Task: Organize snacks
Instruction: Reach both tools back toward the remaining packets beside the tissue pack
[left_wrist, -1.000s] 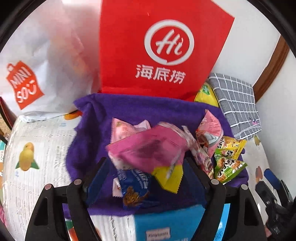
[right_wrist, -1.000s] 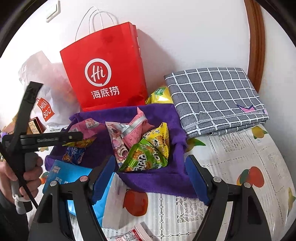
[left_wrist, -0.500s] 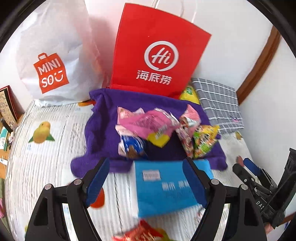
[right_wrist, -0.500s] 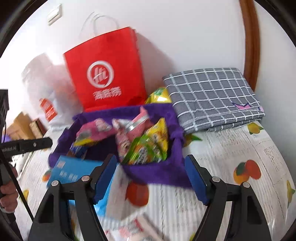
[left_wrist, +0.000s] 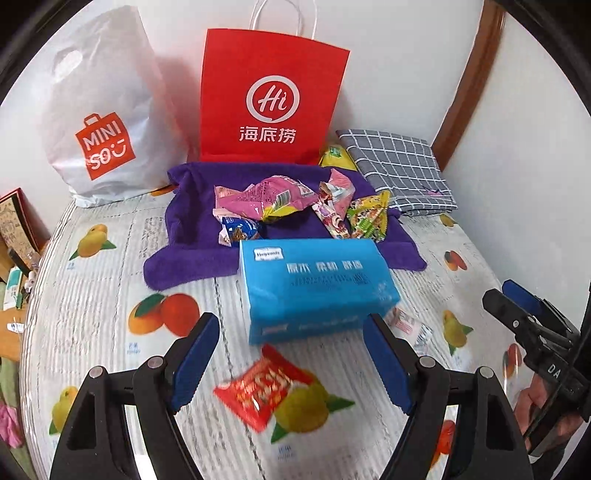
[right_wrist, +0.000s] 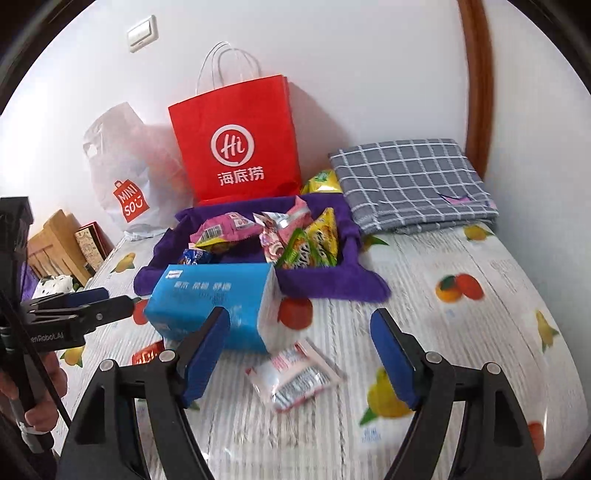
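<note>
The left gripper (left_wrist: 291, 360) hangs with its jaws wide apart and empty above a red snack packet (left_wrist: 264, 384) on the fruit-print tablecloth (left_wrist: 92, 295); the right gripper (right_wrist: 299, 354), whose jaws are opening with nothing gripped, hangs over a white-and-red packet (right_wrist: 295, 374). Just beyond both lies a blue tissue pack (left_wrist: 314, 288). Behind it, a heap of snacks (left_wrist: 295, 206) sits on a purple cloth (left_wrist: 192, 225) before a red paper bag (left_wrist: 269, 99).

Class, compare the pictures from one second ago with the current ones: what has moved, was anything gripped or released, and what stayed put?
Both grippers pulled back from the purple cloth, so the blue tissue pack, a red snack packet and a white packet came into view in front of it. Nothing was gripped or released: left gripper and right gripper keep empty, open jaws. The snacks on the cloth and the bags behind stayed put.
</note>
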